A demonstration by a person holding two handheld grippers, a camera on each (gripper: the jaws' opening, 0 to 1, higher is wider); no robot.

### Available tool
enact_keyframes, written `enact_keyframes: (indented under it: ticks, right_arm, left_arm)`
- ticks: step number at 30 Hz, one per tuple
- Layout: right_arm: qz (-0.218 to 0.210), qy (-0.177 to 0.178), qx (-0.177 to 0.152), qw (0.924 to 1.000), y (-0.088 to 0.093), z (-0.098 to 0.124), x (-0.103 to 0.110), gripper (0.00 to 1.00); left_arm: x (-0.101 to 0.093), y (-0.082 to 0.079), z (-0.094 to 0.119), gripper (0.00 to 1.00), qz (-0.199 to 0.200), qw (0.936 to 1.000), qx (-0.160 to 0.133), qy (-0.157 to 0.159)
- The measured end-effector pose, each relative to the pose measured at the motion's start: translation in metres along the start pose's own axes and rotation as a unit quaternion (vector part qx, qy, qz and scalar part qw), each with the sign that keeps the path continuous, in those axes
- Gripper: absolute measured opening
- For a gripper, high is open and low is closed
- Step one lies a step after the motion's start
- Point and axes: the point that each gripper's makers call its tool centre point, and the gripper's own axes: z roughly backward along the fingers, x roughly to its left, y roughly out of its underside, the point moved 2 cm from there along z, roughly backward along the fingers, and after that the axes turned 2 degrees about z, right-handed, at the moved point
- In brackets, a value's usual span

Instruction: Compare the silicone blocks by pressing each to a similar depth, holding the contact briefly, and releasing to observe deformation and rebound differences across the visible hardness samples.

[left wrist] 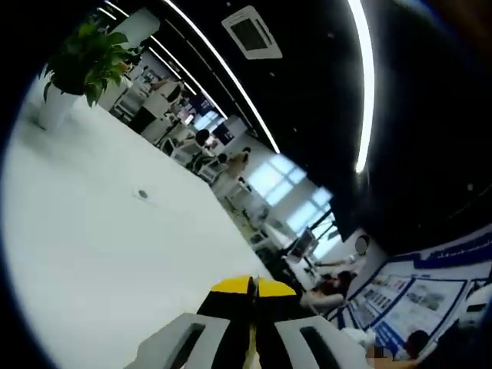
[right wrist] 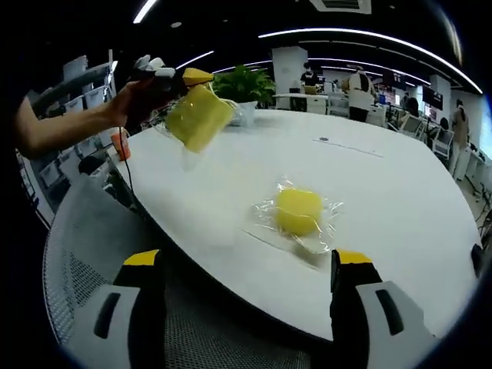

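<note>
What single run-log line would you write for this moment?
left gripper: shut on bagged yellow block, lifted over table | right gripper: open, fingers empty | second bagged block: lying on table

Two yellow silicone blocks (right wrist: pixel 198 115) (right wrist: pixel 298 211), one white table (right wrist: pixel 400 184), one potted plant (right wrist: pixel 244 84), perhaps five distant people

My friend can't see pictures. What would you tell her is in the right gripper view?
A round yellow silicone block in clear wrap lies on a white table, ahead of the open right gripper. At upper left, a person's hand lifts the left gripper, which holds a second yellow block in the air.
</note>
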Motion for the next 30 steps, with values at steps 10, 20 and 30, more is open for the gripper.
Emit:
enact_keyframes:
  ticks: [10, 20, 30]
  right_arm:
    - [-0.054, -0.078, -0.13, 0.987, -0.081, -0.003, 0.024, 0.63]
    - [-0.051, -0.143, -0.147, 0.9775, -0.114, -0.019, 0.055, 0.65]
    - [-0.065, -0.183, -0.181, 0.9641, -0.135, -0.022, 0.066, 0.57]
  left_arm:
    - [-0.047, -0.007, 0.004, 0.0, 0.003, 0.9977, -0.011, 0.067]
    - [-0.082, -0.005, 0.007, 0.0, -0.012, 0.9933, -0.01, 0.114]
    - [-0.106, -0.001, 0.009, 0.0, 0.007, 0.9875, -0.008, 0.157]
